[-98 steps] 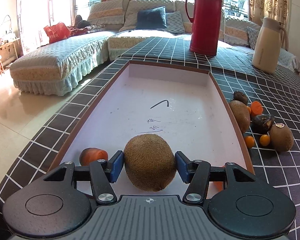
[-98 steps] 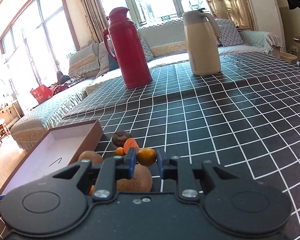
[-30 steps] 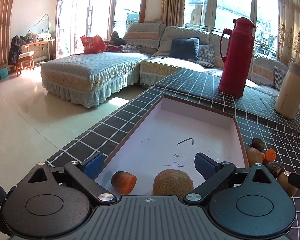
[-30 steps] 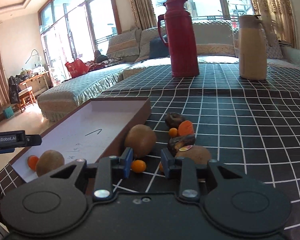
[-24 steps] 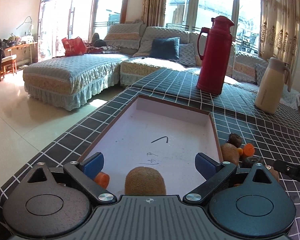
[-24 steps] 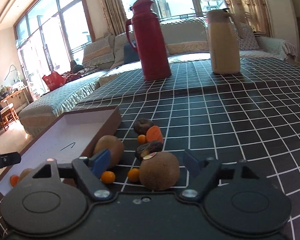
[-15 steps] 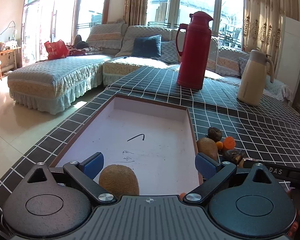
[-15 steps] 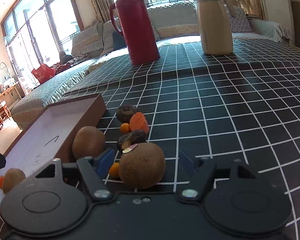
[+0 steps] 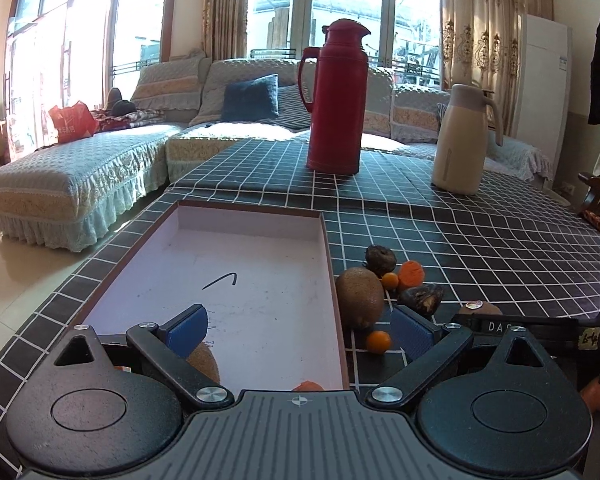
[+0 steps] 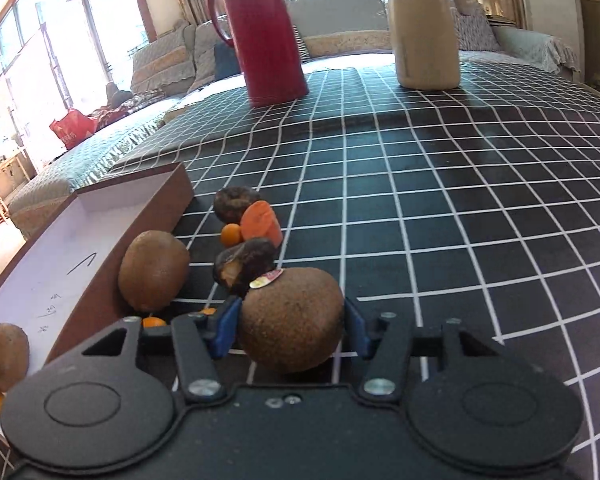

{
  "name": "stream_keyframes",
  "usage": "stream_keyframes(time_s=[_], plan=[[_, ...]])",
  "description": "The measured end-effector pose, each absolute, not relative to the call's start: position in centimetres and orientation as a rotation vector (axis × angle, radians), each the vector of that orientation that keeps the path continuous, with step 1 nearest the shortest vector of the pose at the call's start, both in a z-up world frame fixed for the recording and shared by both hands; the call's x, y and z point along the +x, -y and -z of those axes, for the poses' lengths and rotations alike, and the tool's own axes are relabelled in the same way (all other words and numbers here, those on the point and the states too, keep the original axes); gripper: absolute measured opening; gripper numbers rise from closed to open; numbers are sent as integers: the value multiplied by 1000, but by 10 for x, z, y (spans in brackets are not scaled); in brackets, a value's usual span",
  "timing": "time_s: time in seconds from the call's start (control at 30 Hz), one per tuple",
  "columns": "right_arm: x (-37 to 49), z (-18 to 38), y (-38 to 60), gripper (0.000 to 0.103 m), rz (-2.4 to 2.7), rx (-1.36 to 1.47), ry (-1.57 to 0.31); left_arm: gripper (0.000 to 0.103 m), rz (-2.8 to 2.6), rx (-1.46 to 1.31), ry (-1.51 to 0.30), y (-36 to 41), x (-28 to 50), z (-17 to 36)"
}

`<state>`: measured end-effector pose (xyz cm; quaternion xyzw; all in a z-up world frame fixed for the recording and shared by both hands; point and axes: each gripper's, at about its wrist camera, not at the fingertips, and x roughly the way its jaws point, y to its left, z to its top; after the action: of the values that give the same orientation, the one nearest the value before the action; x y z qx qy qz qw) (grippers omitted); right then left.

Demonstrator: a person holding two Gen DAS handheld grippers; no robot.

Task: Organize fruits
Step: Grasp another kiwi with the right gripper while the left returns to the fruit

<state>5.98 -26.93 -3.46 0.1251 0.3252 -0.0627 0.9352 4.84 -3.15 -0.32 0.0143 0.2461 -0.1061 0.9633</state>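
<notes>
Between my right gripper's (image 10: pixel 290 330) closing blue pads sits the stickered kiwi (image 10: pixel 292 320) — clamped; next, lift it leftward into the box (image 10: pixel 100 240).

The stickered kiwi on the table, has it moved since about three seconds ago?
Cannot tell. In the right wrist view the stickered kiwi lies by the dark fruit as before, now between the right gripper's closing jaws.
</notes>
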Motion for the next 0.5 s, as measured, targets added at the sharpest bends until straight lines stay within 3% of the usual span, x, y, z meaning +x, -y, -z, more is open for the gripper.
stream_keyframes(time_s=[0.5], plan=[[40, 32, 317, 55, 256, 329, -671, 97, 392, 204, -457, 114, 37, 1]])
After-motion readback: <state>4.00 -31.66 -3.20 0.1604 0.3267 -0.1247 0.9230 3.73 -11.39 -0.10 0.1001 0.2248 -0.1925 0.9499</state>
